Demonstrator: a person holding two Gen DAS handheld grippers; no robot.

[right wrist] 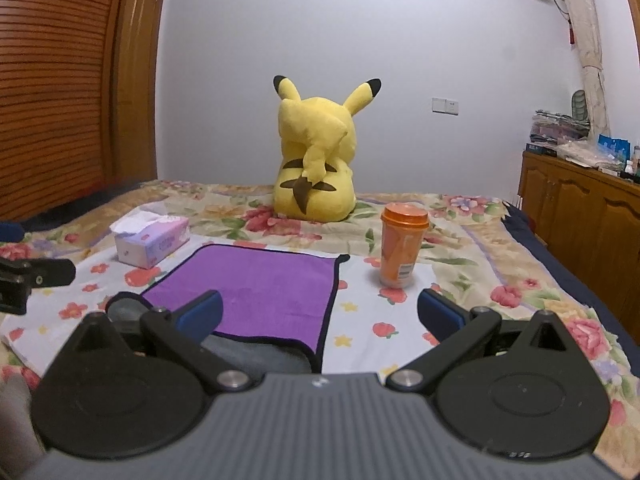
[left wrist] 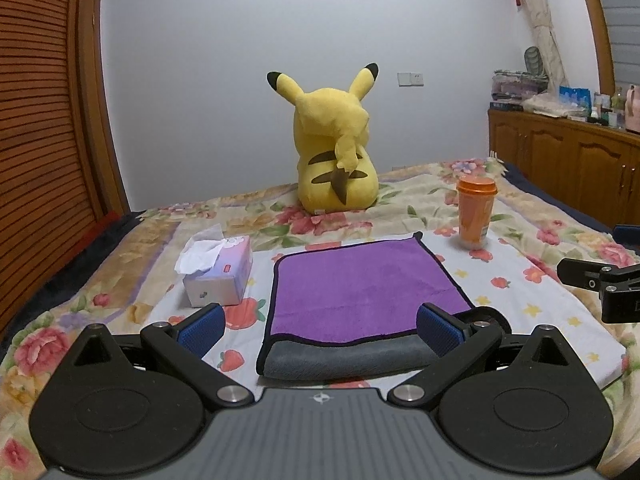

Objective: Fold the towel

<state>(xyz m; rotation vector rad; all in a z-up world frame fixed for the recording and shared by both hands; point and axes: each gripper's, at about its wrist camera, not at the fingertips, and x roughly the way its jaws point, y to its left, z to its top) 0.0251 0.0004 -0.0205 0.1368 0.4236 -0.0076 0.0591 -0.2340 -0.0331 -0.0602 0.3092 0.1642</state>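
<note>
My left tongs apart, gripping nothing; towel lies just ahead, its near edge between my blue pads. My right tongs also spread, empty; towel's near right corner sits by left pad, rest ahead-left. Towel flat on bed, near its front edge, on white strawberry-print cloth. Purple face up, dark trim, grey underside showing in strip along near edge. Tissue box left of towel, orange cup beyond its far right corner.
</note>
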